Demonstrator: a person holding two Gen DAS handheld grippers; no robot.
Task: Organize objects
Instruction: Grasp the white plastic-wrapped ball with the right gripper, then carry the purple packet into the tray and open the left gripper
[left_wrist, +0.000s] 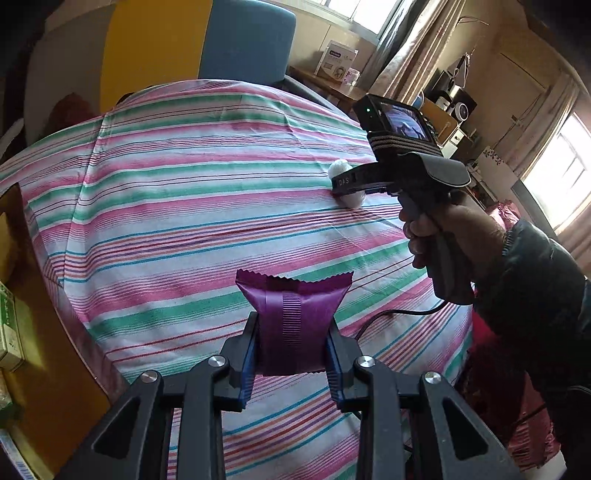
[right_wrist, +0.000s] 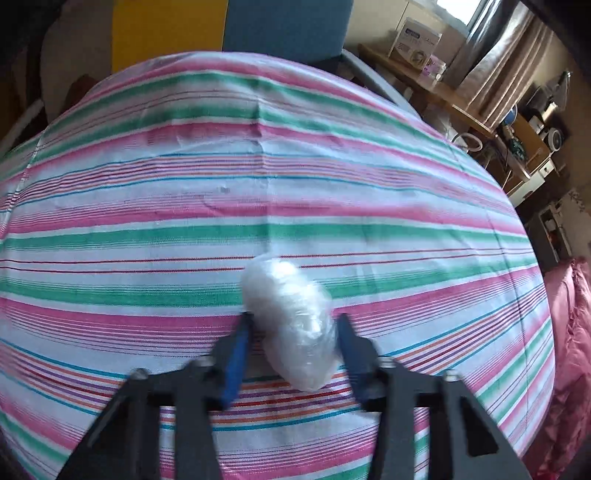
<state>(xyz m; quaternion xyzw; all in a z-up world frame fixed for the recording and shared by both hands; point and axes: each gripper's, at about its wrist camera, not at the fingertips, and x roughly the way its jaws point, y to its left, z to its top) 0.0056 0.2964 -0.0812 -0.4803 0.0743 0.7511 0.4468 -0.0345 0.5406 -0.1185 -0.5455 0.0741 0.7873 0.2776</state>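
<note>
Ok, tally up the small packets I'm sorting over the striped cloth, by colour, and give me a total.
Purple packet, held in the left gripper: 1
White clear-wrapped bundle, between the right gripper fingers: 1
Total: 2

The glossy purple foil packet (left_wrist: 295, 325) had crimped ends; the striped woven cotton cloth (left_wrist: 184, 206) looked matt; the white clear-plastic-wrapped bundle (right_wrist: 291, 325) shone.

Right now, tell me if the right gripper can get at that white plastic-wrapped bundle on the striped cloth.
Yes, it looks so. The right gripper already has its jaws on either side of the white bundle, apparently closed on it, with nothing in the way. The left gripper is busy holding a purple packet.
</note>
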